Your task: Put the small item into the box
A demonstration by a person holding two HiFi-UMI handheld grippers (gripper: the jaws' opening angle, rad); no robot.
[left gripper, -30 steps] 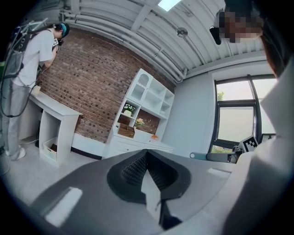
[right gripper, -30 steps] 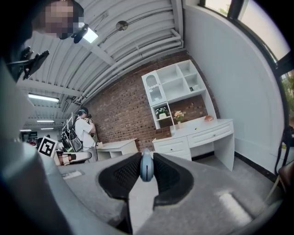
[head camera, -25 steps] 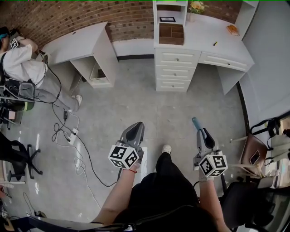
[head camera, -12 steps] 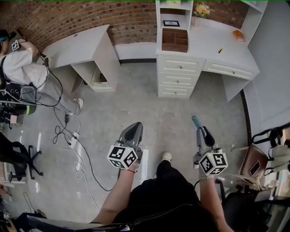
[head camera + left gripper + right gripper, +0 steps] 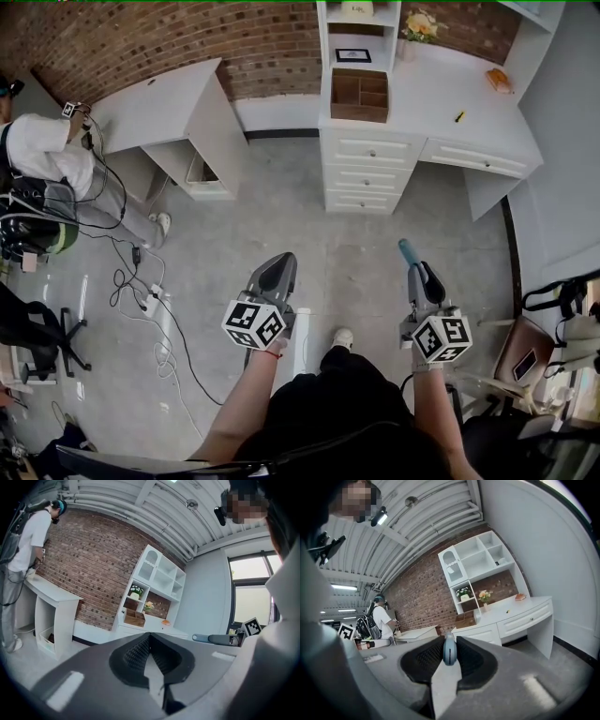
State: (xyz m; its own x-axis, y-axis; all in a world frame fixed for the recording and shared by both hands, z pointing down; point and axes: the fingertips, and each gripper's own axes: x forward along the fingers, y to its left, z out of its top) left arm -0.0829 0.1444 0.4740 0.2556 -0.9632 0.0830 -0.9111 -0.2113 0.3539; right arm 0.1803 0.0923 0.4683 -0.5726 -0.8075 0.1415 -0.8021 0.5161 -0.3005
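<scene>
The person stands on the grey floor (image 5: 281,216), well back from the white tabletop (image 5: 450,141) at the upper right of the head view, with both grippers held out low in the frame.

The right gripper (image 5: 418,274) (image 5: 449,657), at lower right in the head view, has its jaws pinching the small item (image 5: 409,251) (image 5: 449,649). It is a pale blue, rounded piece that sticks out past the jaw tips.

The left gripper (image 5: 279,268) (image 5: 149,641), at lower centre-left, has its jaws pressed together with nothing between them.

The box (image 5: 359,94) (image 5: 135,618) (image 5: 465,619) is an open wooden one with dividers inside. It sits on the tabletop near the top centre of the head view, under the white shelving and in front of the brick wall (image 5: 141,37). It is well apart from both grippers.

A vase of flowers (image 5: 419,25) stands just beside the box to the right.

At the upper left, another person (image 5: 42,155) in a white top leans at a second white desk (image 5: 159,94). Black cables (image 5: 141,281) trail over the floor below them.
</scene>
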